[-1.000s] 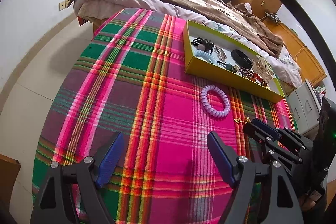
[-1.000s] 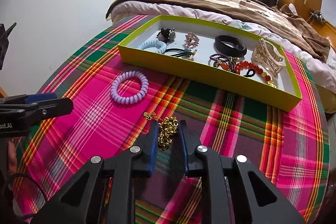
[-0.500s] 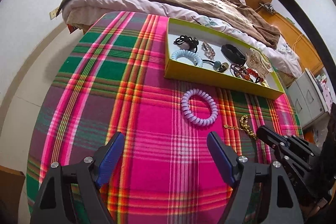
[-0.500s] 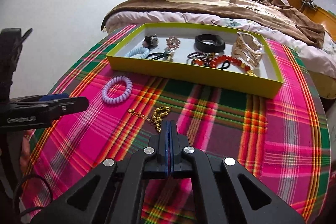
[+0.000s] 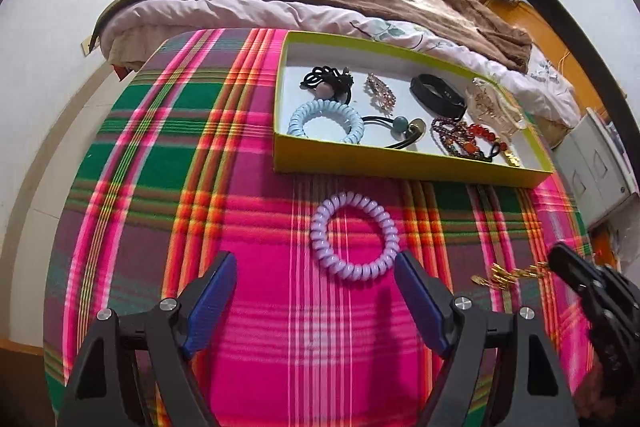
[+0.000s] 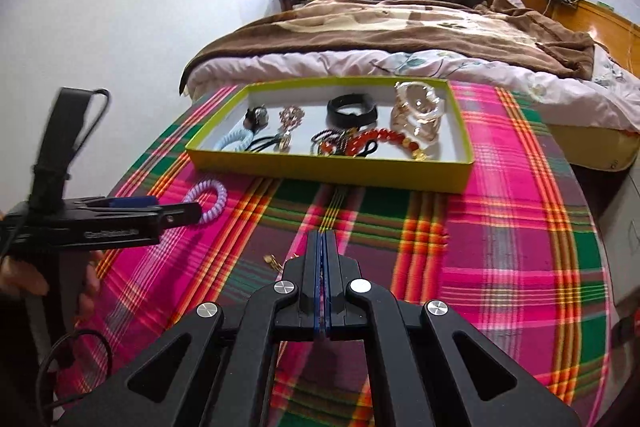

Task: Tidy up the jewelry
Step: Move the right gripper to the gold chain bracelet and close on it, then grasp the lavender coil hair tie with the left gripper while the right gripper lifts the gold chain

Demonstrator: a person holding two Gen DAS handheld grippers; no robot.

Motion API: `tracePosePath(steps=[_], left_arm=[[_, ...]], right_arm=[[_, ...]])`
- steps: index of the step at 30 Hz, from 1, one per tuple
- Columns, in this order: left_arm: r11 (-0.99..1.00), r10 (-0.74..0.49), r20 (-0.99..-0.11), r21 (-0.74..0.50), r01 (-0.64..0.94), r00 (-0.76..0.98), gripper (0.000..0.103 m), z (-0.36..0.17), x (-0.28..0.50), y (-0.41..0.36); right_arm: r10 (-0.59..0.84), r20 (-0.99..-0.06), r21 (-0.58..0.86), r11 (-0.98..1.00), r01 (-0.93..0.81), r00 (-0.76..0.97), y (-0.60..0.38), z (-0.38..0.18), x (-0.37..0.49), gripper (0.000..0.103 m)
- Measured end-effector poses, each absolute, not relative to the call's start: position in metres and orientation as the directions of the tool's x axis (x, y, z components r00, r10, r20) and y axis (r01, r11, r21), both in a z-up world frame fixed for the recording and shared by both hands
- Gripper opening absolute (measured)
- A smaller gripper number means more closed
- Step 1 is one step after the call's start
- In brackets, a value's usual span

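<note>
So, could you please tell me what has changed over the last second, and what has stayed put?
The right gripper has just closed its jaws on the gold chain and lifted one end, so the chain now trails from its tip. The left gripper drifted toward the purple coil hair tie, jaws open and empty. The hair tie, the yellow tray and its contents have not moved.
</note>
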State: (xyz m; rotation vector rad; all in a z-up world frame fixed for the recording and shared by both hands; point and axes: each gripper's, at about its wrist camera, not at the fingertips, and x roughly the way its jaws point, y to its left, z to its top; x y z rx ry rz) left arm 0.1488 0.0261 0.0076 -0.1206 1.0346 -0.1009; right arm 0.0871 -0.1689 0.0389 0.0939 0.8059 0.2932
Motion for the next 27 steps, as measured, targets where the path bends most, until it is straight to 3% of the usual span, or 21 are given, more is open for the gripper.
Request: tracePosePath(steps=[6,11,20,22,27], left_arm=[[0.992,-0.099,-0.843,-0.128,-0.019,0.528,0.08,0.006,0.161,0.029],[0.999,-0.02,-0.851,-0.037,-0.023,0.526,0.077,0.004,0.165,0.024],[1.0,0.001,-0.831,0.01,0.013,0.556,0.035,0.007,0.166,0.013],[1.0,-0.007,-0.831,0.007,0.023,0.556,0.02,0.008,0.165,0.01],[0.999,-0.037,-0.835,-0.018,0.039,0.549,0.01,0.009,0.163,0.007]], right_arm=[[0.296,-0.682,0.197,0.955,-0.221,0.669,-0.173,0.044,0.085,0.0],[0.299,-0.676,0.205,0.954,-0.218,0.673,-0.175,0.045,0.087,0.0],[0.301,-0.676,0.21,0.954,-0.216,0.673,-0.177,0.043,0.088,0.0],[0.301,-0.675,0.211,0.954,-0.215,0.674,-0.177,0.043,0.088,0.0],[0.3,-0.672,0.212,0.954,-0.212,0.677,-0.178,0.043,0.09,0.0]])
